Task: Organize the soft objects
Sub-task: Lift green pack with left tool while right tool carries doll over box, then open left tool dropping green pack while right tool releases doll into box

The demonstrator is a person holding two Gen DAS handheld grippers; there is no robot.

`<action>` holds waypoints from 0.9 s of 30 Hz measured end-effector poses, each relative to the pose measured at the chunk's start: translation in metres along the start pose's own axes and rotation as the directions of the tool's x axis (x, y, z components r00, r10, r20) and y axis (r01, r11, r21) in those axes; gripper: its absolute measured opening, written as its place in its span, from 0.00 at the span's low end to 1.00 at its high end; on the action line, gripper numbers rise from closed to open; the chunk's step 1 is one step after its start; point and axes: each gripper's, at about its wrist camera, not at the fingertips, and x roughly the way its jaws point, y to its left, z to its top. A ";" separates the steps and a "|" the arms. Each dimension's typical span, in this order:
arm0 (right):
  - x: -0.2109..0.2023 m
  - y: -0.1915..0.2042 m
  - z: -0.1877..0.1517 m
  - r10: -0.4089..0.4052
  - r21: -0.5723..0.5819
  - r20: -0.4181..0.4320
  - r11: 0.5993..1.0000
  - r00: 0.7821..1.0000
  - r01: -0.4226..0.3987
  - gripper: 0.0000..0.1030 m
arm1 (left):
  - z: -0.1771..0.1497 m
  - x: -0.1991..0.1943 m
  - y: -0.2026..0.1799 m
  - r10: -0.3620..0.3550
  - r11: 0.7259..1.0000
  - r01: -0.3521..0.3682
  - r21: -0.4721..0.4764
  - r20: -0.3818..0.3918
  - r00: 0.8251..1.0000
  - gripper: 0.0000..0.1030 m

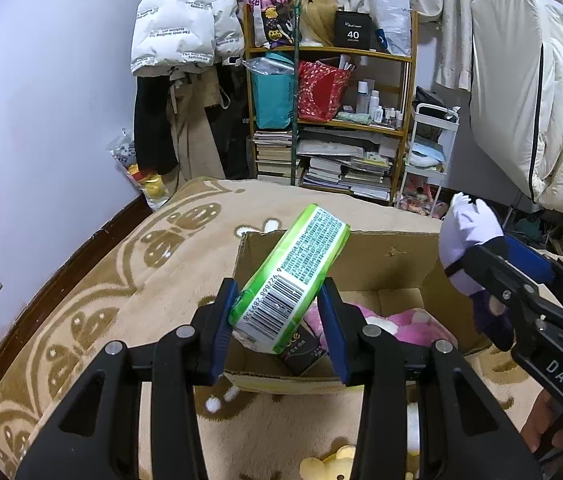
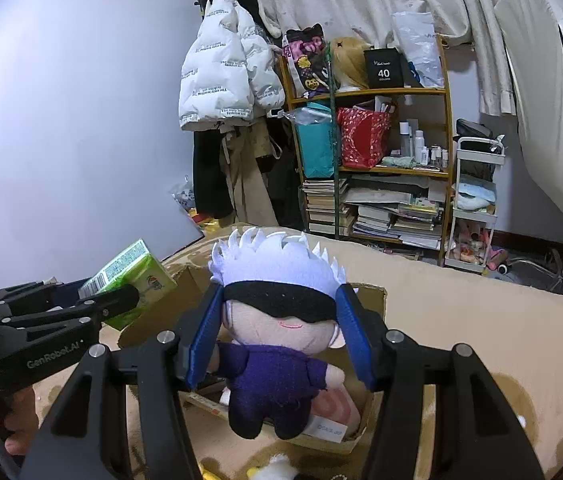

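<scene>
A patterned beige blanket carries an open cardboard box, well in from its far edge. The left gripper is clamped on a green tissue pack, tilted above the box's near-left corner. The right gripper grips a white-haired plush doll above the box. Only the left view shows pink plush inside the box.
</scene>
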 end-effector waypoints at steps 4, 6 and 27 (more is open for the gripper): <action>0.008 -0.002 -0.005 0.006 0.001 -0.016 1.000 1.000 -0.006 0.59 | 0.001 0.004 -0.002 -0.005 1.000 0.005 0.003 -0.004 1.000 0.38; 0.012 -0.004 -0.007 0.008 0.006 -0.025 1.000 1.000 -0.008 0.59 | 0.000 0.007 -0.002 -0.009 1.000 0.009 0.002 -0.012 1.000 0.38; 0.029 -0.022 -0.020 0.032 0.079 -0.105 0.997 0.994 -0.024 0.63 | -0.019 0.038 -0.003 -0.002 1.000 0.003 0.001 -0.129 0.992 0.46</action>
